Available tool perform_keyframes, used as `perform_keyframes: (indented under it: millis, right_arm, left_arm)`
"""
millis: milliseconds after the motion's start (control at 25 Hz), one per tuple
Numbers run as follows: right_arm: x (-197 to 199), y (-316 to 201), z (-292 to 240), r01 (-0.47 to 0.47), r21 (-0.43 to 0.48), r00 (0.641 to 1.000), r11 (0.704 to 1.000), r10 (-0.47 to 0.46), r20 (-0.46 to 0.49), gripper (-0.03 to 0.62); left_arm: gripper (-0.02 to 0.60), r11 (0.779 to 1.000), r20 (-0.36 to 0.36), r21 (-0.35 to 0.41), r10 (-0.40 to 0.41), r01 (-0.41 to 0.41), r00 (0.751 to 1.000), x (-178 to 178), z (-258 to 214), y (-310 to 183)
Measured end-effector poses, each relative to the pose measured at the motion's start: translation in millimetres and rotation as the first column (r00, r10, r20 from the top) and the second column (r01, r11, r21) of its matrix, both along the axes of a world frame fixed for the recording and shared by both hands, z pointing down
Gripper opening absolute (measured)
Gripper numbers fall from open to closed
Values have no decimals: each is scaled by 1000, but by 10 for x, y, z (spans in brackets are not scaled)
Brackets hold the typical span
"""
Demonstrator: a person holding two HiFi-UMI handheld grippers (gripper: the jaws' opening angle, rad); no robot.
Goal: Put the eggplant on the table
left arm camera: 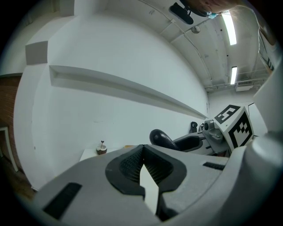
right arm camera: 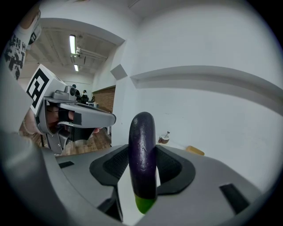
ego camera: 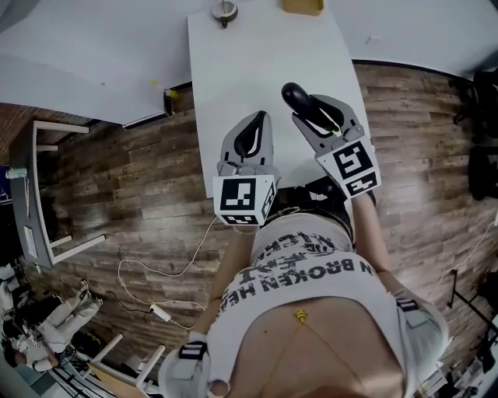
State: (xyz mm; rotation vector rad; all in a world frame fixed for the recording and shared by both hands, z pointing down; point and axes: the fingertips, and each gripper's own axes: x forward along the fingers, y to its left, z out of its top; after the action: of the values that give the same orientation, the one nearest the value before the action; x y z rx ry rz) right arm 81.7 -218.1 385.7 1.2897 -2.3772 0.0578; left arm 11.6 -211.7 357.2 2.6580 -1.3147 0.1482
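Note:
A dark purple eggplant (right arm camera: 142, 154) with a green stem end stands upright between the jaws of my right gripper (right arm camera: 142, 148), which is shut on it. In the head view its dark tip (ego camera: 295, 96) pokes out past the right gripper (ego camera: 311, 107) over the near part of the white table (ego camera: 233, 70). My left gripper (ego camera: 261, 116) hangs just left of it over the same table end, its tips together with nothing between them (left arm camera: 141, 149). From the left gripper view, the eggplant (left arm camera: 161, 139) and the right gripper (left arm camera: 194, 142) show to the right.
At the table's far end sit a small round brown object with a stem (ego camera: 224, 11) and a yellowish object (ego camera: 302, 6). Wooden floor lies on both sides, with a white frame (ego camera: 47, 194) at the left and a cable (ego camera: 156, 288) on the floor.

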Motion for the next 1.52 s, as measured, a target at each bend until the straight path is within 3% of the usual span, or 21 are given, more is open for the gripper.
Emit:
perform_keyframes:
  millis: [1520]
  right_arm:
    - [-62,-50,140,37,-39,999,999,-38,-20,189]
  left_arm:
    - [3,1000,7,-11,-8,8,1000,8,40,-28]
